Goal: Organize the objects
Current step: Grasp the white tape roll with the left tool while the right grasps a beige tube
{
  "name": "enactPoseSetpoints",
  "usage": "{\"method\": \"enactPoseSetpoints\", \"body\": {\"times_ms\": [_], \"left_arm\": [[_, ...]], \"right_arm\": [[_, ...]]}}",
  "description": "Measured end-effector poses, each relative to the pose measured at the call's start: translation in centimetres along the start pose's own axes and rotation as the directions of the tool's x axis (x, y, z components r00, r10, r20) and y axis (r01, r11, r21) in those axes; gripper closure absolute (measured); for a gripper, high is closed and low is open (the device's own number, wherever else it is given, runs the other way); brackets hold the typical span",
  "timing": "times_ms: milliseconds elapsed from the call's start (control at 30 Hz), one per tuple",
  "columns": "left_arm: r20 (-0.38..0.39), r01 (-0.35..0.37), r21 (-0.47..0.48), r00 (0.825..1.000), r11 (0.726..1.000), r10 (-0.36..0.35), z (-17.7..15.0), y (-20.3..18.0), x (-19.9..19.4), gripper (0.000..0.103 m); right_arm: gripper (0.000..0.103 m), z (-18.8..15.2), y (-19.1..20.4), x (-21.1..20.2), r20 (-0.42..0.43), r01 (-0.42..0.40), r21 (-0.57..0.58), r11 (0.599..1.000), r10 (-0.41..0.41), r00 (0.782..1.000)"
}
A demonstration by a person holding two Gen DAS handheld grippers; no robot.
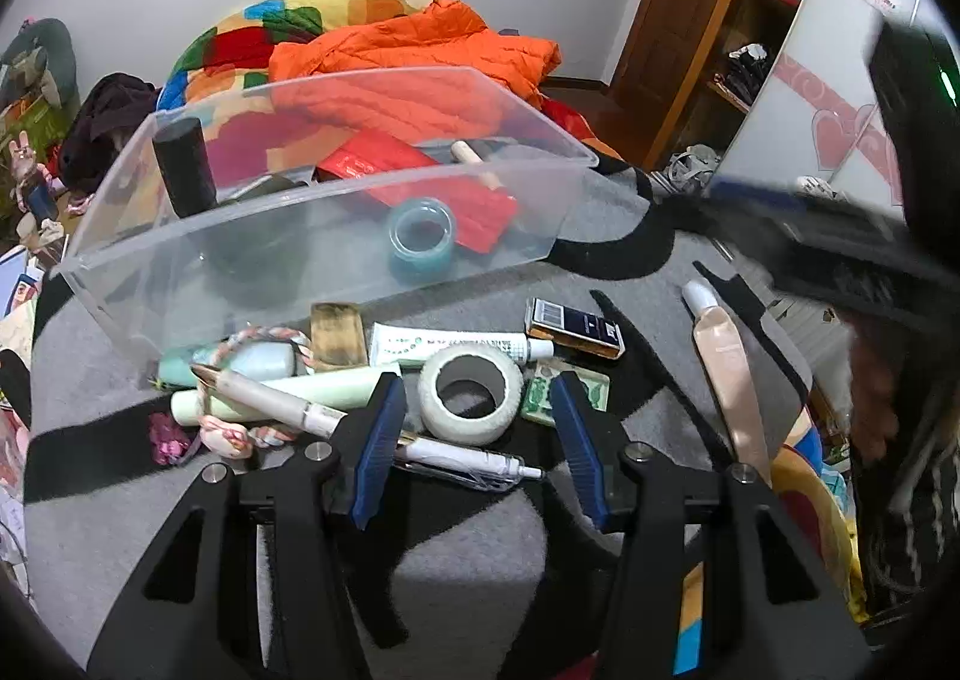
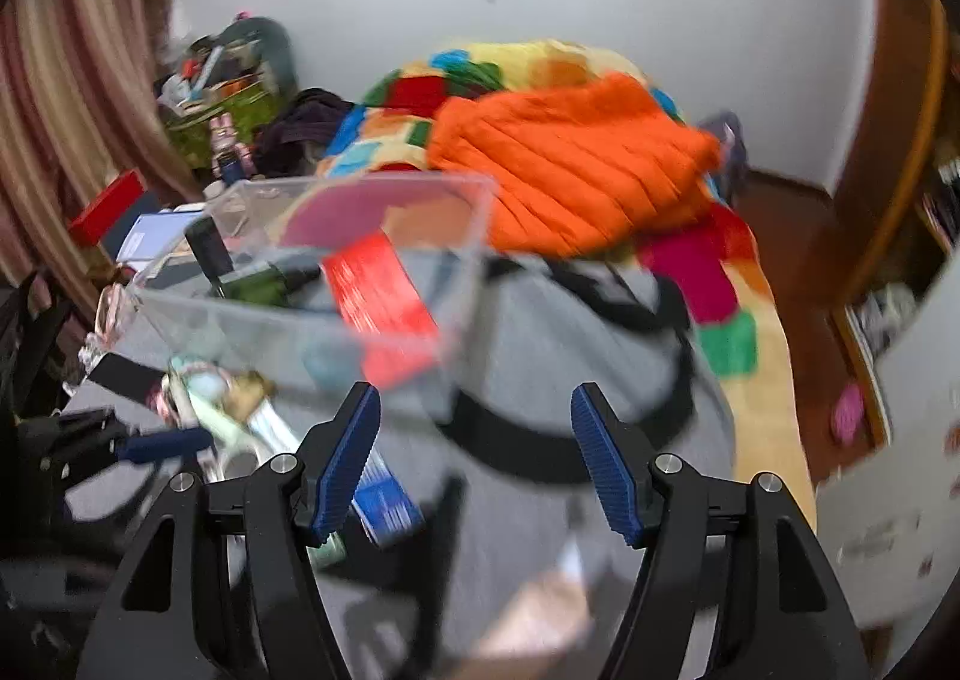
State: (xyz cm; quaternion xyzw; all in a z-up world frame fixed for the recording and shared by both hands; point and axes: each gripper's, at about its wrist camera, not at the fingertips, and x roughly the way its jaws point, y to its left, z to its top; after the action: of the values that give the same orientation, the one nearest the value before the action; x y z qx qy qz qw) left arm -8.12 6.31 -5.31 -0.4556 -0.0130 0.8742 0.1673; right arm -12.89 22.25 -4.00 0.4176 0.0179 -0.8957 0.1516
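Observation:
A clear plastic bin [image 1: 180,284] stands on a grey and black mat [image 1: 468,548]; it holds a red packet [image 1: 480,206], a teal tape roll [image 1: 420,239] and a black cylinder [image 1: 183,164]. In front of it lie a white tape roll [image 1: 471,395], a white tube [image 1: 456,350], a dark blue box [image 1: 576,329], a pen [image 1: 468,461] and a beige tube [image 1: 729,374]. My left gripper [image 1: 474,440] is open, its fingers either side of the white tape roll. My right gripper [image 2: 474,452] is open and empty over the mat, near the bin [image 2: 300,332]; this view is blurred.
An orange jacket [image 1: 420,56] and a colourful quilt [image 1: 252,32] lie behind the bin. A wooden shelf [image 1: 750,20] stands at the right. Clutter sits along the left edge [image 1: 30,140]. The right gripper shows blurred at the right of the left wrist view [image 1: 840,236].

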Motion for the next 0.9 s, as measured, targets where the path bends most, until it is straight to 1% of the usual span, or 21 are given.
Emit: {"method": "enactPoseSetpoints", "body": {"times_ms": [33, 167, 233, 333, 400, 433, 500, 567, 633, 700, 900], "left_arm": [[-0.007, 0.0, 0.001, 1.0, 1.0, 0.0, -0.1, -0.1, 0.2, 0.057], [-0.017, -0.006, -0.008, 1.0, 1.0, 0.006, -0.4, -0.1, 0.9, 0.057], [-0.023, -0.009, -0.018, 1.0, 1.0, 0.008, -0.4, -0.1, 1.3, 0.057], [-0.022, -0.01, -0.028, 1.0, 1.0, 0.01, -0.4, 0.2, 1.7, 0.058], [-0.019, -0.01, -0.038, 1.0, 0.999, 0.01, -0.2, 0.3, 1.8, 0.062], [-0.016, -0.013, -0.04, 1.0, 0.999, 0.013, -0.3, 0.4, 1.9, 0.063], [-0.01, -0.008, -0.052, 1.0, 0.999, 0.008, -0.3, 0.6, 1.9, 0.063], [-0.005, -0.004, -0.065, 1.0, 0.998, 0.004, -0.3, 0.7, 1.9, 0.064], [0.0, -0.006, -0.068, 1.0, 0.998, 0.006, -0.4, 0.7, 1.7, 0.064], [0.013, -0.01, -0.067, 1.0, 0.998, 0.011, -0.5, 0.6, 1.3, 0.065], [0.075, 0.007, -0.069, 0.997, 0.998, -0.002, 0.0, 0.4, -1.2, 0.065]], "right_arm": [[0.04, -0.9, -0.5, -0.2, -0.015, 0.006, 0.024, 1.0, -0.005, 1.0], [0.04, -4.0, -1.8, -0.3, -0.061, 0.056, 0.083, 0.995, -0.051, 0.997], [0.04, -5.2, -2.3, 0.1, -0.081, 0.06, 0.106, 0.993, -0.051, 0.995], [0.041, -6.1, -2.7, 1.0, -0.099, 0.083, 0.122, 0.989, -0.071, 0.993], [0.041, -6.4, -2.8, 1.7, -0.108, 0.097, 0.133, 0.986, -0.083, 0.991], [0.043, -6.4, -2.8, 1.8, -0.102, 0.1, 0.137, 0.986, -0.086, 0.991], [0.053, -6.4, -2.6, 1.9, -0.088, 0.122, 0.124, 0.985, -0.112, 0.99], [0.076, -6.3, -2.4, 2.1, -0.08, 0.121, 0.106, 0.987, -0.112, 0.99], [0.083, -6.2, -2.3, 2.1, -0.073, 0.11, 0.099, 0.989, -0.103, 0.992], [0.083, -6.1, -2.3, 2.0, -0.067, 0.085, 0.11, 0.99, -0.078, 0.995], [0.083, -5.3, -1.9, 0.6, -0.017, 0.046, 0.117, 0.992, -0.044, 0.999]]}}
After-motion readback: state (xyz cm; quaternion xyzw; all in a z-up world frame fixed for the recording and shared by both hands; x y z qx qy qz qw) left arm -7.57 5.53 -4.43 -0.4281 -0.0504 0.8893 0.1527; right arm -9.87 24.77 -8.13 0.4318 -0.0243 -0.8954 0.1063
